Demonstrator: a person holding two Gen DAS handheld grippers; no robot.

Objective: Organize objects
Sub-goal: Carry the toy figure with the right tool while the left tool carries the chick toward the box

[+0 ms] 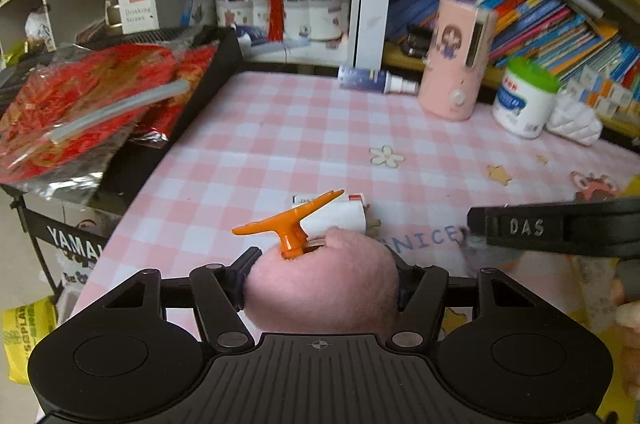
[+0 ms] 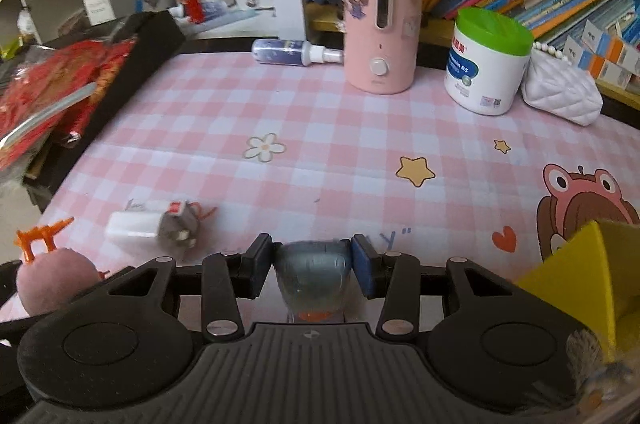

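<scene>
My left gripper (image 1: 320, 276) is shut on a pink fuzzy ball toy (image 1: 320, 284) with orange plastic antlers (image 1: 292, 220), held just above the pink checked tablecloth (image 1: 280, 144). The same toy (image 2: 56, 276) shows at the lower left of the right wrist view. My right gripper (image 2: 312, 264) is shut on a small grey translucent object (image 2: 312, 272) with an orange base. A small white and grey box (image 2: 154, 224) lies on the cloth ahead of both grippers; in the left wrist view this box (image 1: 340, 214) sits just behind the antlers. The right gripper's black finger (image 1: 552, 228) crosses the right side there.
At the back stand a pink cylindrical device (image 2: 382, 16), a white jar with a green lid (image 2: 488, 64), a white quilted pouch (image 2: 564, 92) and a lying spray bottle (image 2: 296, 52). Red packaged goods (image 1: 88, 104) fill a black tray at left. A yellow foam wedge (image 2: 576, 272) sits at right.
</scene>
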